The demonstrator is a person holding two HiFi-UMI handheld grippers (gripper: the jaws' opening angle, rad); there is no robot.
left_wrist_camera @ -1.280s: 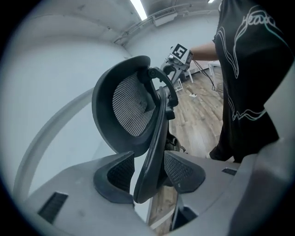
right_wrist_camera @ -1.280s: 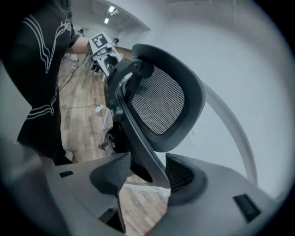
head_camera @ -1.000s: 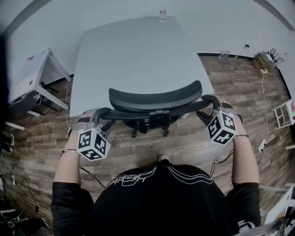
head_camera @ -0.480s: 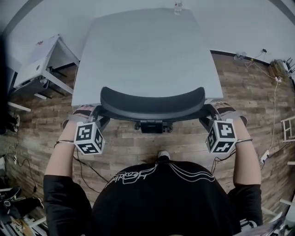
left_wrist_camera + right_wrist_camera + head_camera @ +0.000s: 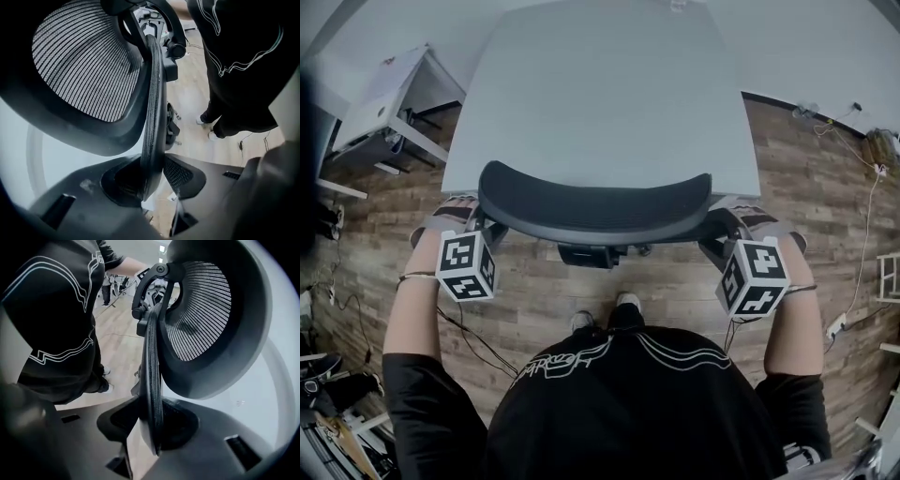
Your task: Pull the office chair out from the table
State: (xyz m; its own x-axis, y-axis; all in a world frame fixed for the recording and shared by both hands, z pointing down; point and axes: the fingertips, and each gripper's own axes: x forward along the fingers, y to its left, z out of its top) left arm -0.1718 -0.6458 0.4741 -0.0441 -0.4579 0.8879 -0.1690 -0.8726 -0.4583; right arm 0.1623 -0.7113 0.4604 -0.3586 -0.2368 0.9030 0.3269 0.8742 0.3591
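The office chair (image 5: 595, 208) sat tucked against the near edge of the table (image 5: 600, 84). The left gripper (image 5: 483, 225) pinched the backrest's left rim. The right gripper (image 5: 717, 234) was closing on its right rim. Open wooden floor (image 5: 675, 281) lay behind, up to the person's shoes (image 5: 626, 302).

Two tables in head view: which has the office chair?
The large grey table, centre: the office chair overlaps its near edge with its backrest. The small white desk stands apart at upper left.

No legible text; only an unreadable white scrawl on the black shirt (image 5: 581, 361)
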